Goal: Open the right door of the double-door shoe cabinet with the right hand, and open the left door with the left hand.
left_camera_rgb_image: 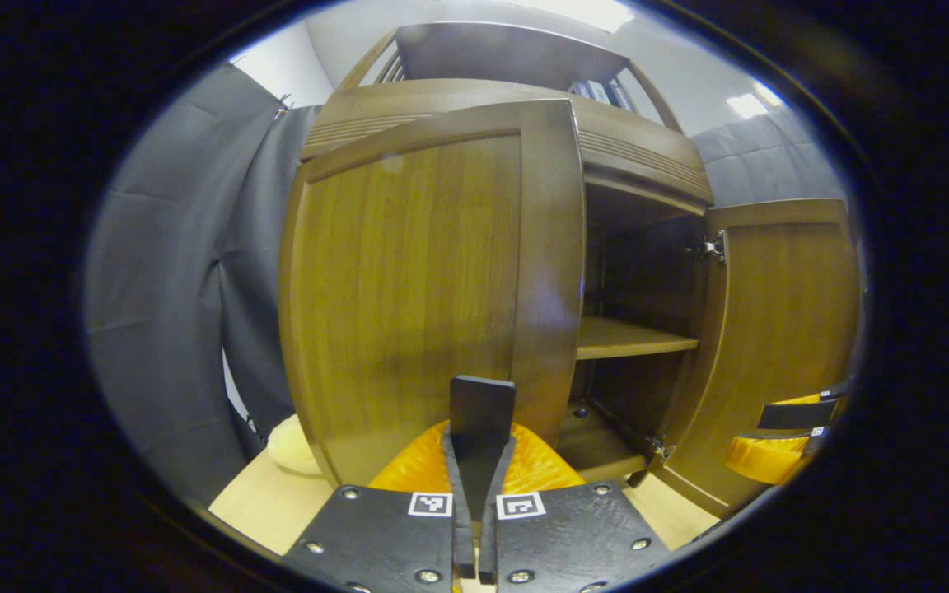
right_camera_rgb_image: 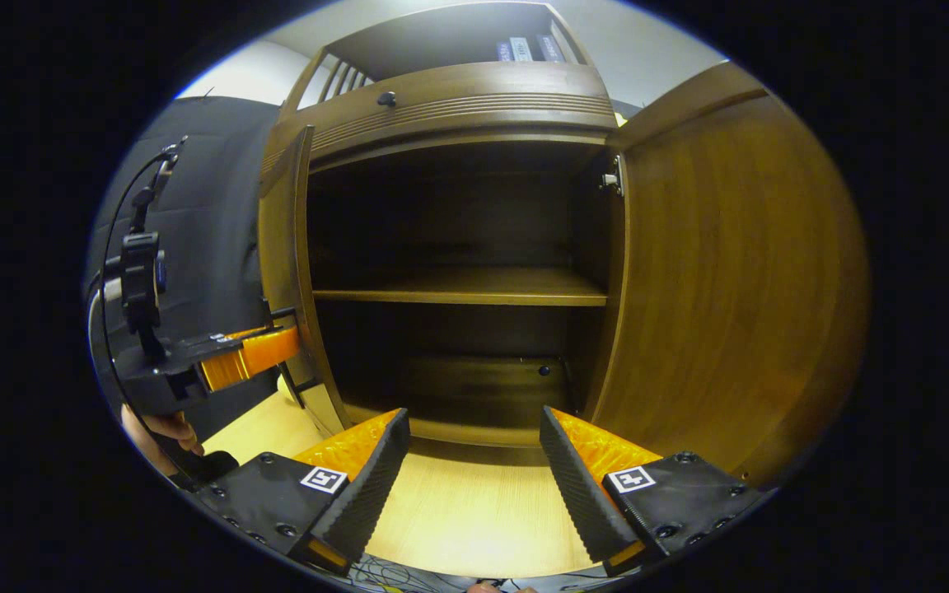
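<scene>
2 upright doors ajar: left claw (left_camera_rgb_image: 481, 412) closed, empty; right claw (right_camera_rgb_image: 474, 461) open.

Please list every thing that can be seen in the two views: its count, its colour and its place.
shoe cabinet: one, brown wood, on the pale floor.
left door: one, brown, partly open, its edge between the left hand-held gripper's fingers.
right door: one, brown, swung wide open.
shelf: one, brown, across the dark inside, bare.
hinge: one, metal, top of right door.
curtain: grey, left of cabinet.
left hand-held gripper: one, shut on left door's edge.
right hand-held gripper: one, open, before the cabinet.
hand: one, under the left gripper.
</scene>
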Tool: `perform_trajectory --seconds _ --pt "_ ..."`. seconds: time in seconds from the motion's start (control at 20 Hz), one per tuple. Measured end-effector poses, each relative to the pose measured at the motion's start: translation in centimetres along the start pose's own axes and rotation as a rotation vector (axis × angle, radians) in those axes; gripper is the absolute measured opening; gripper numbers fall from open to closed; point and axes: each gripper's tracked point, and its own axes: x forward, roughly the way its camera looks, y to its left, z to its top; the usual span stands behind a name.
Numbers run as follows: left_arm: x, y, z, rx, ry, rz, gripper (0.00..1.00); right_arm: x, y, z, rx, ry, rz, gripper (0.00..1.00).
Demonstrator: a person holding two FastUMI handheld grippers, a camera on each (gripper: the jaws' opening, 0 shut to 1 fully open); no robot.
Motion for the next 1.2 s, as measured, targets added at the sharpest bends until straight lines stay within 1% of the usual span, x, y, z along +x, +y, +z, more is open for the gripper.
perform_trajectory --seconds 0.15,0.2,0.35,0.4,0.6,0.65,0.75,0.8,0.85,0.95,1.05,1.1,1.2 --pt "-1.8 1.2 0.1 -0.009 -0.013 0.0 0.05 -1.2 0.4 -0.3 0.014 -0.011 -0.008 0.99" --pt "-2.3 1.5 -0.1 -0.003 -0.015 0.003 0.05 -1.6 0.5 -0.3 0.017 -0.019 -0.013 0.97" --pt "-3.5 2.4 0.2 -0.006 -0.02 0.013 0.05 -2.4 0.5 -0.6 0.016 -0.027 -0.023 0.97" --pt "-3.8 2.7 0.2 -0.007 -0.021 0.018 0.05 -2.7 0.5 -0.5 0.021 -0.03 -0.024 0.99" --pt "-6.0 4.7 0.2 -0.007 -0.034 0.038 0.05 -3.6 0.9 -0.4 0.022 -0.044 -0.015 0.99" --pt "-6.5 5.1 0.2 -0.01 -0.039 0.04 0.05 -3.7 1.2 -0.5 0.019 -0.045 -0.008 0.97" --pt "-7.6 6.3 0.2 -0.028 -0.044 0.045 0.05 -3.7 1.7 -0.6 0.013 -0.042 0.011 0.97" --pt "-7.9 6.8 0.1 -0.029 -0.047 0.039 0.05 -3.8 2.0 -0.7 0.012 -0.041 0.021 0.97" --pt "-8.3 7.1 0.2 -0.02 -0.051 0.031 0.05 -4.0 2.4 -0.8 0.01 -0.042 0.031 0.99" --pt "-8.6 7.5 0.4 -0.011 -0.052 0.013 0.05 -4.2 3.0 -0.8 0.002 -0.041 0.045 0.99" --pt "-8.5 7.9 0.5 -0.023 -0.051 -0.012 0.04 -4.1 3.0 -0.8 -0.009 -0.043 0.054 0.99" --pt "-8.7 8.0 0.2 -0.019 -0.047 -0.018 0.04 -4.1 3.1 -0.7 -0.013 -0.049 0.054 0.97" --pt "-9.1 8.4 0.2 -0.001 -0.043 -0.017 0.04 -4.0 3.1 -0.4 -0.014 -0.058 0.053 0.97"
